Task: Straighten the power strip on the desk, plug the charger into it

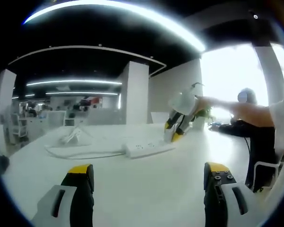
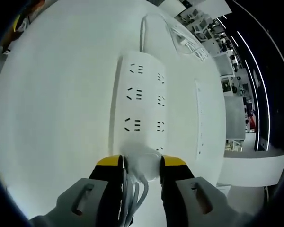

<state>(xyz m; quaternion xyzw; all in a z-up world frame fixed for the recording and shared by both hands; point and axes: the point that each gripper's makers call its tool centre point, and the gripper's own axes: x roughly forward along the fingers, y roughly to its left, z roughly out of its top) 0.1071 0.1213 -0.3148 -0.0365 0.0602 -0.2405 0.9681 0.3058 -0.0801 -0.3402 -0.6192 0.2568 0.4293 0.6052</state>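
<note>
A white power strip [image 1: 146, 149] lies flat on the white desk [image 1: 132, 189], its cord [image 1: 85, 153] running off to the left. My left gripper [image 1: 147, 172] hovers open and empty over the desk, well short of the strip. In the left gripper view my right gripper [image 1: 177, 126] stands over the strip's right end. In the right gripper view my right gripper [image 2: 141, 163] is shut on a white charger [image 2: 142, 156], held at the near end of the power strip [image 2: 142, 94]. The charger's cable [image 2: 130, 196] trails back between the jaws.
A loose white cable bundle [image 1: 73, 135] lies on the desk beyond the strip, also seen as a white coil [image 2: 187, 40]. A person in dark clothes [image 1: 248, 130] and a chair [image 1: 267, 170] are at the right. The desk edge [image 2: 217, 123] runs alongside the strip.
</note>
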